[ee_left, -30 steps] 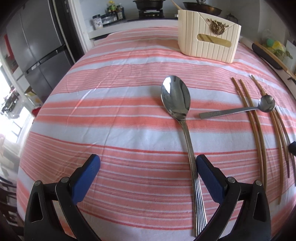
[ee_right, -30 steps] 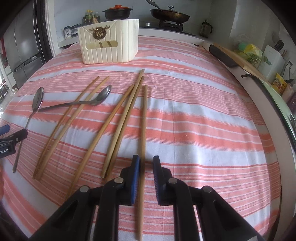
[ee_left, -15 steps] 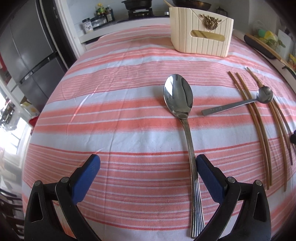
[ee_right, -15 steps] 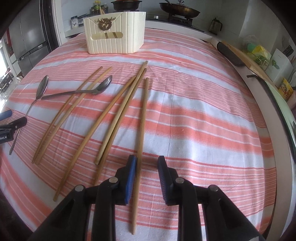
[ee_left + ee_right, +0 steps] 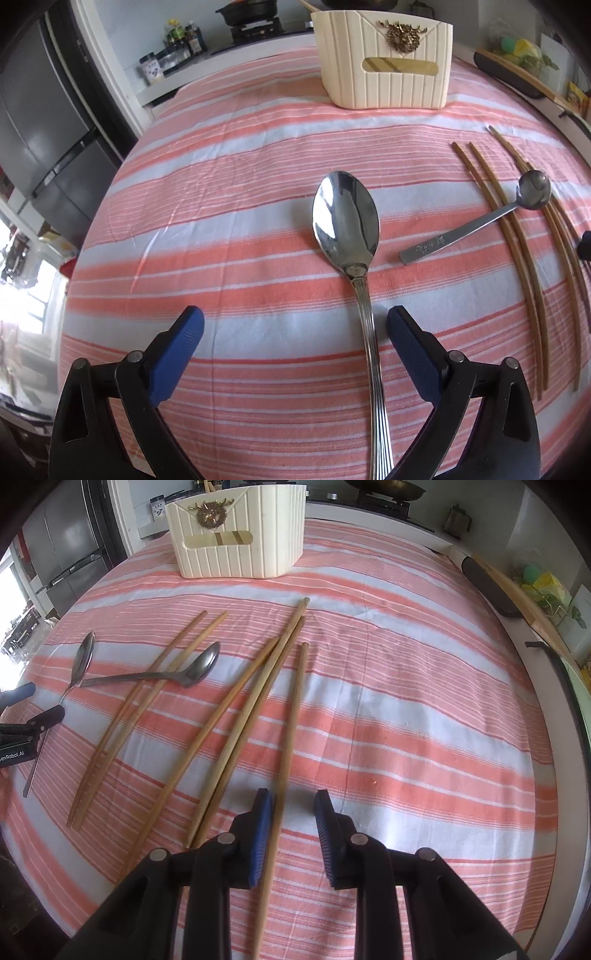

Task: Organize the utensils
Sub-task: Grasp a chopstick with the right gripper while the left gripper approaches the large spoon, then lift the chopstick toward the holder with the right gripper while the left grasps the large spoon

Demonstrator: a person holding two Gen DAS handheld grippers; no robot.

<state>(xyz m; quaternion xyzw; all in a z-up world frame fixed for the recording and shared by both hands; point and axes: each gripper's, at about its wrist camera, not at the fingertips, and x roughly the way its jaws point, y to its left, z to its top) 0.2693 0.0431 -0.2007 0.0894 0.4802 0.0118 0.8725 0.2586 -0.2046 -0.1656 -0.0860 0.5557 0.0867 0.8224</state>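
The left gripper (image 5: 295,328) hangs over the striped cloth (image 5: 240,206) with its blue pads spread wide; the gap has just narrowed a little from its widest, and nothing is pinched. The handle of the large spoon (image 5: 347,221) now runs up between the pads, just inside the right one without touching it, whereas a second ago that pad sat over the handle. The spoon's bowl points toward the cream utensil holder (image 5: 386,74) at the far edge of the table. The small spoon (image 5: 532,190) lies to the right, its handle crossing a pair of dark chopsticks (image 5: 517,236). The right gripper (image 5: 293,805) has just been parting: a second ago its pads stood close on either side of the single chopstick (image 5: 291,716), and now there is a plain gap. The stick lies on the cloth against the left pad and clear of the right one, so it is not clamped. Three more pale chopsticks (image 5: 236,720) fan out just to its left. In the right wrist view, the holder (image 5: 240,535) appears nearer than before.
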